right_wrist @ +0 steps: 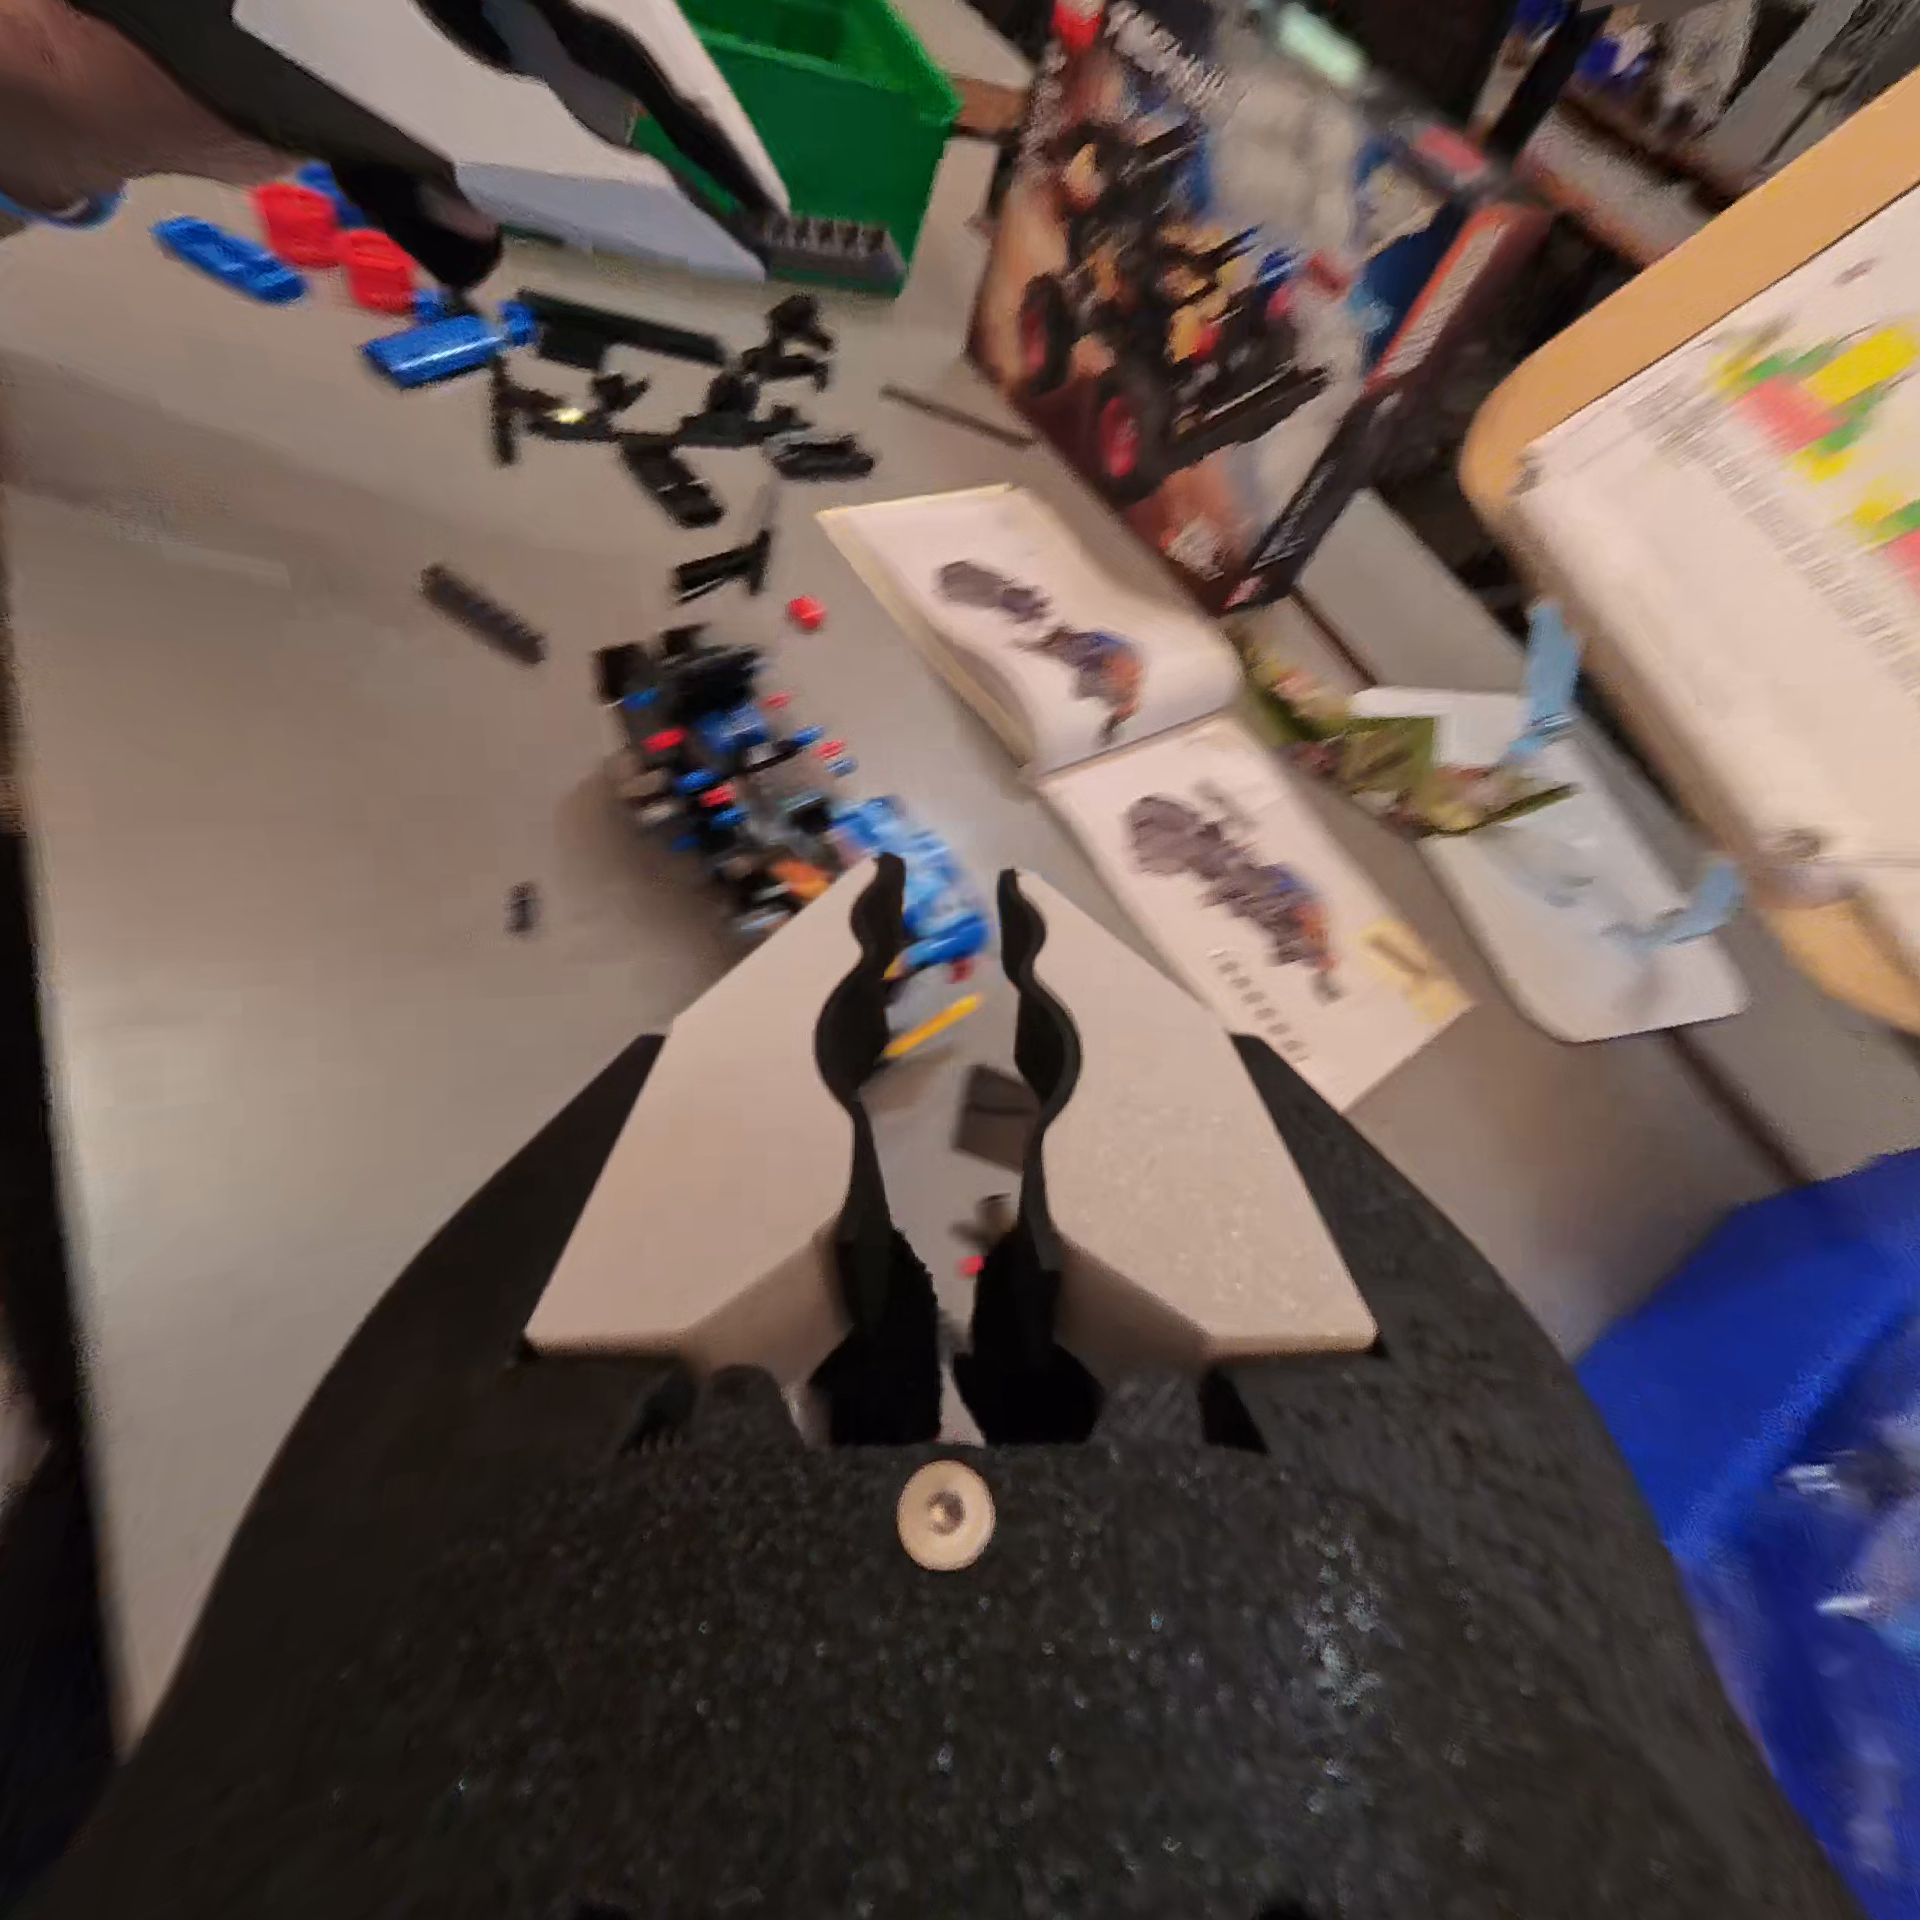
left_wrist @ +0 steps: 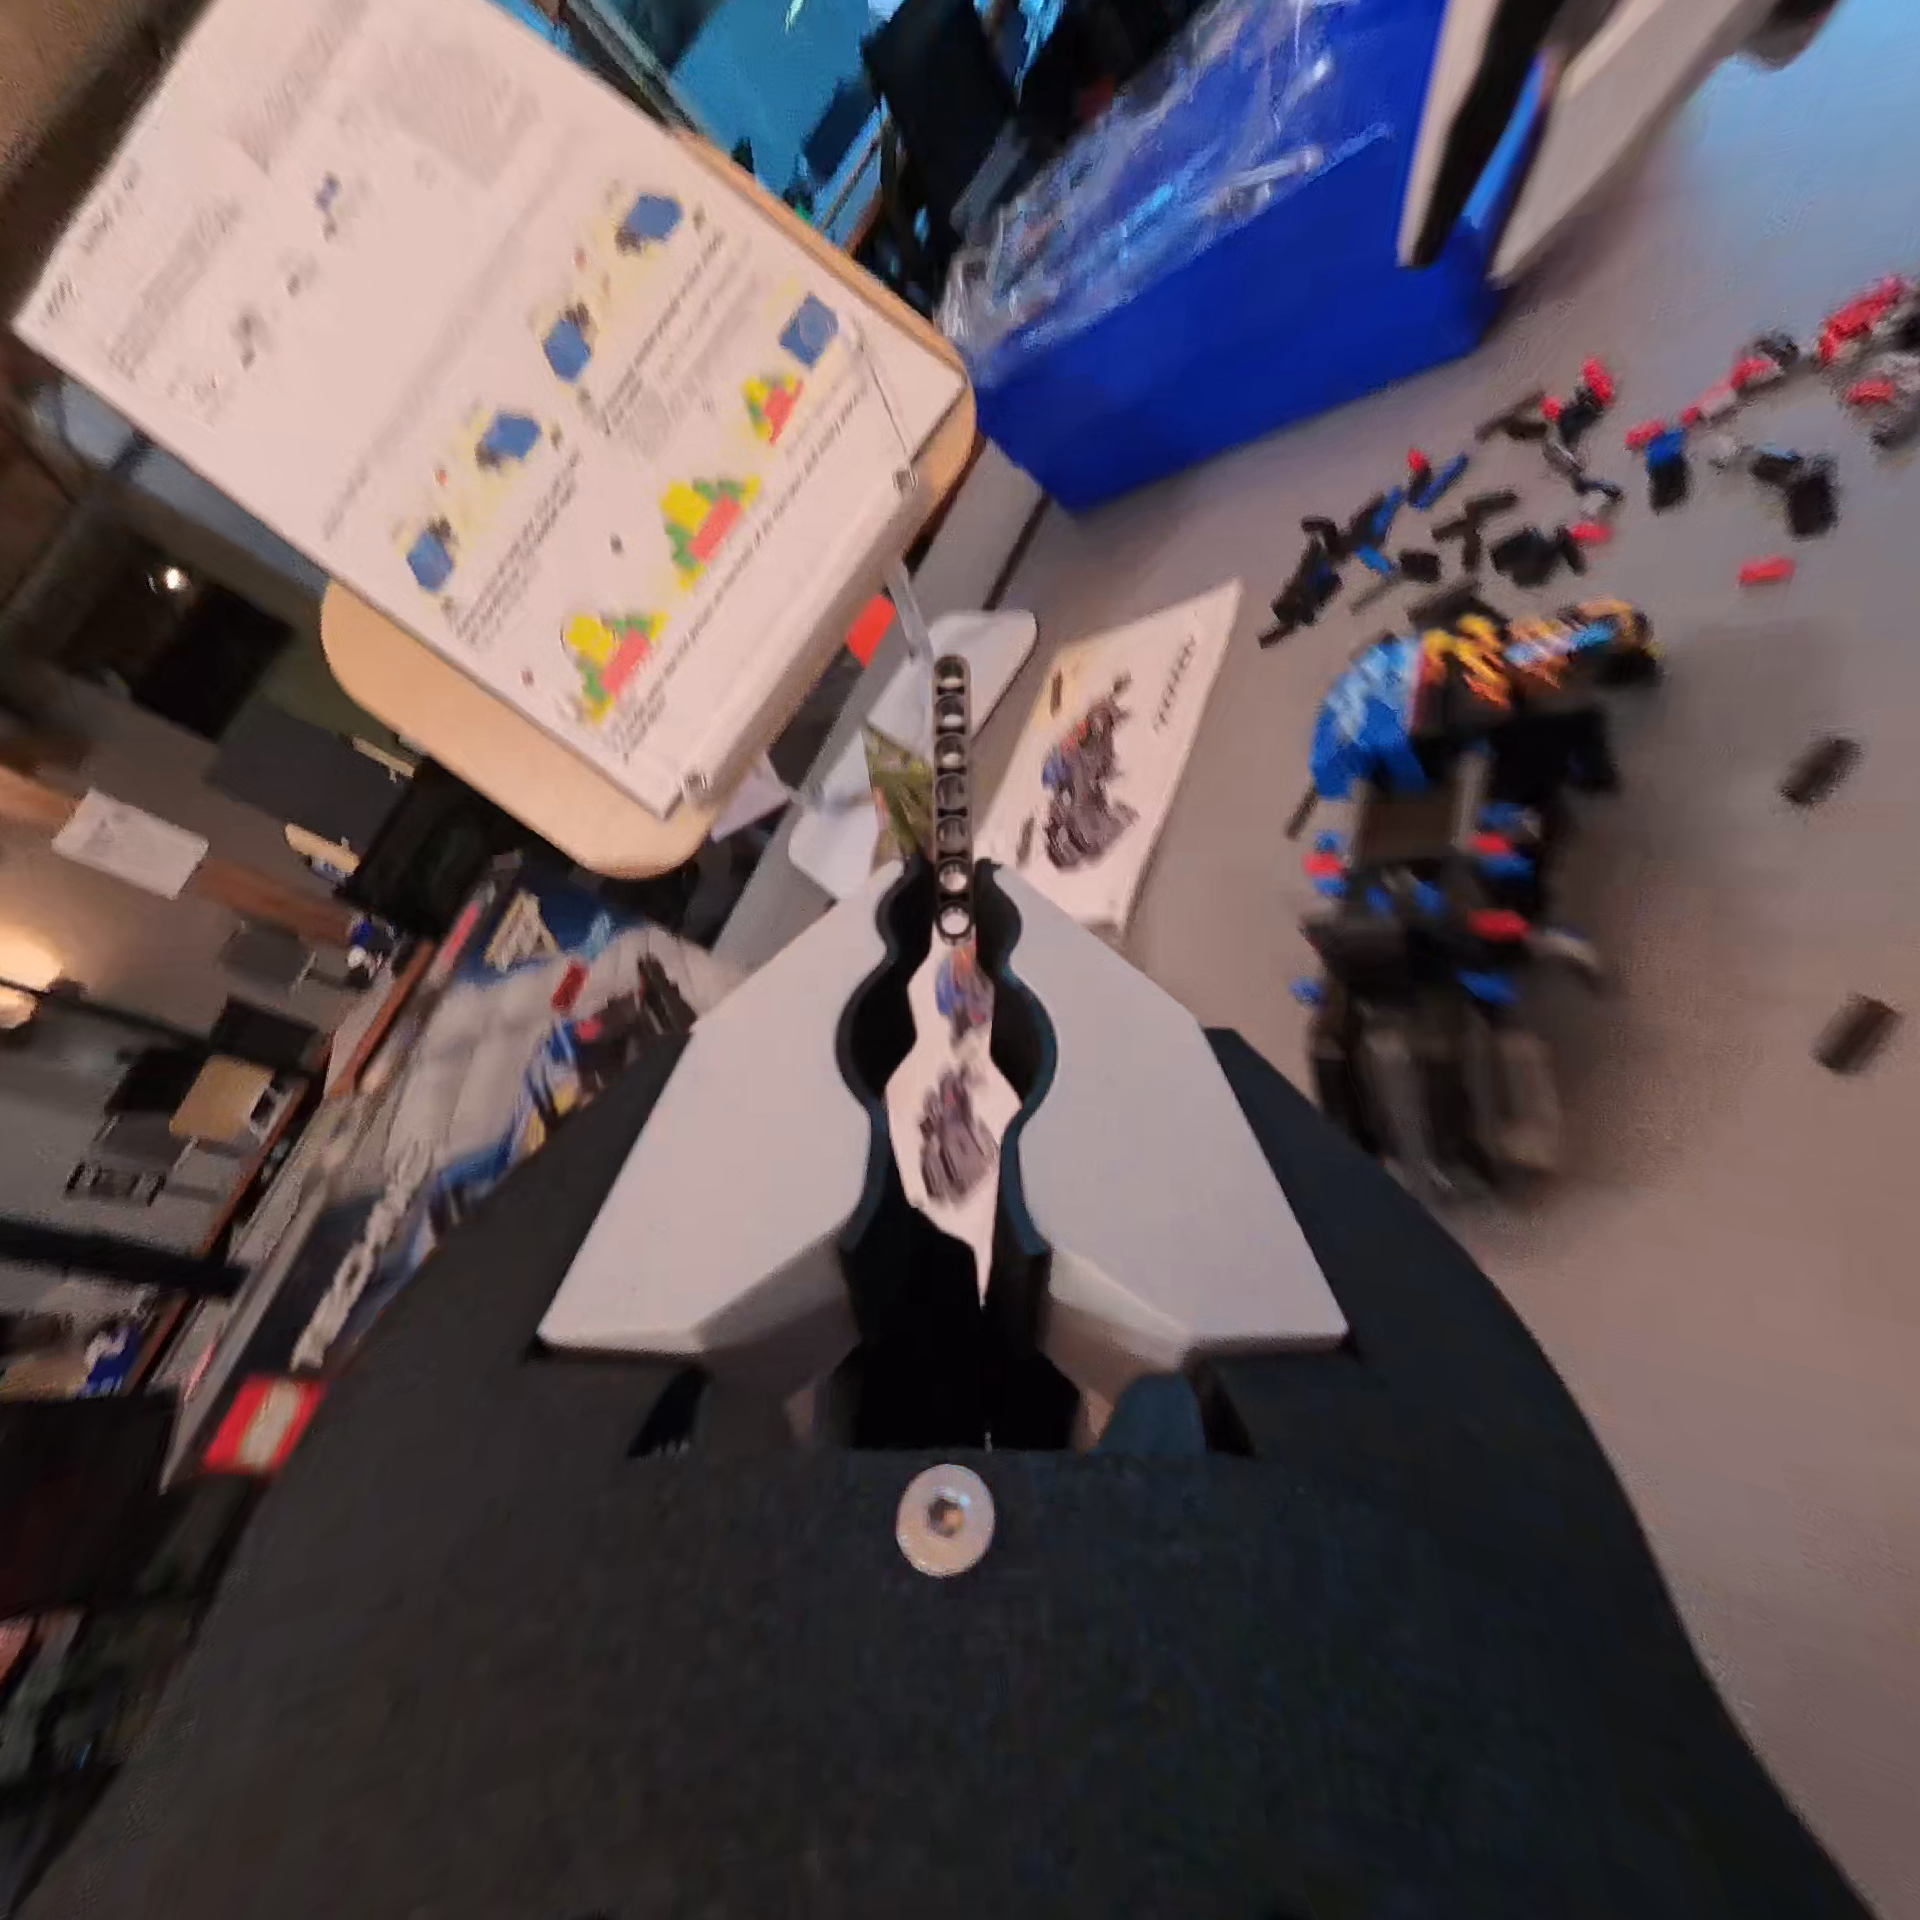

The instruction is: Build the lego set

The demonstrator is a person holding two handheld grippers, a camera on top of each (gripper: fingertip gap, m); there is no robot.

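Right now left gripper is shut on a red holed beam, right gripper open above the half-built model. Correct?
Not quite: the holed beam is black, not red. The left wrist view shows it pinched at the tips of the left gripper and sticking out forward. The rest holds: the right gripper is open, with the half-built model below it.

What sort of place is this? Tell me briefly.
Probably a workshop or lab table set up for model building: loose bricks scattered on the grey tabletop, an open instruction booklet, and the set's box behind.
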